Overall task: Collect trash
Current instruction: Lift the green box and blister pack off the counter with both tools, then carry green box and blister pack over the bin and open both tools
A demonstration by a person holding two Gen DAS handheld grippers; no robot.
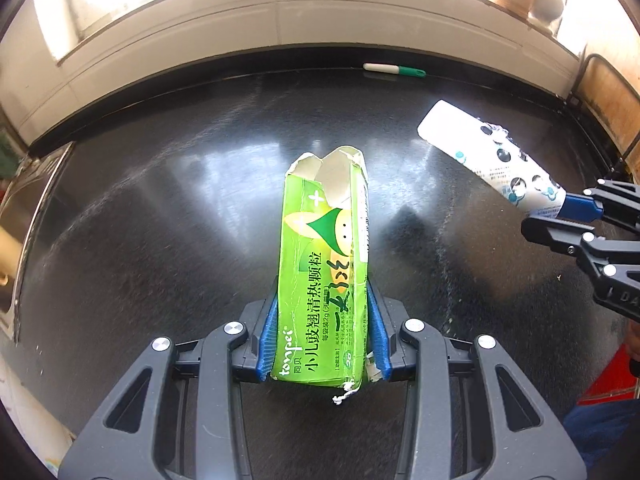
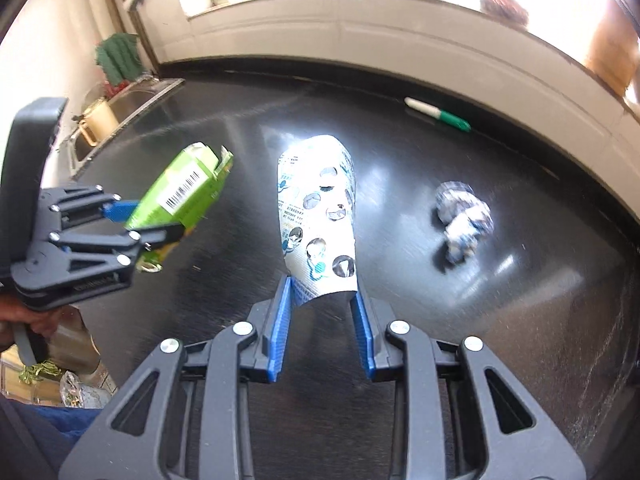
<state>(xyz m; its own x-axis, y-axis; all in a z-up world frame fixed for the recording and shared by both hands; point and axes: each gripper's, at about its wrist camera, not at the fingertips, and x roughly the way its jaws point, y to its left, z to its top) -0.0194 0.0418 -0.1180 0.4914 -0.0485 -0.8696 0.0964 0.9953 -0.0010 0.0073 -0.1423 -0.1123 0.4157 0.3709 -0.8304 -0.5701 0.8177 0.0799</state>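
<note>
My left gripper (image 1: 325, 332) is shut on a green medicine box (image 1: 326, 264) with a torn open top, held above the black countertop (image 1: 160, 220). The box also shows in the right wrist view (image 2: 180, 192), with the left gripper (image 2: 132, 220) around it. My right gripper (image 2: 322, 312) is shut on the lower edge of a white blister pack (image 2: 320, 216) with punched holes, held above the counter. In the left wrist view the blister pack (image 1: 488, 156) sticks out of the right gripper (image 1: 560, 216) at the right edge.
A crumpled foil ball (image 2: 464, 216) lies on the counter right of the blister pack. A white and green marker (image 2: 438, 114) lies near the back edge; it also shows in the left wrist view (image 1: 394, 69). A sink (image 2: 120, 108) with a pot is at the far left.
</note>
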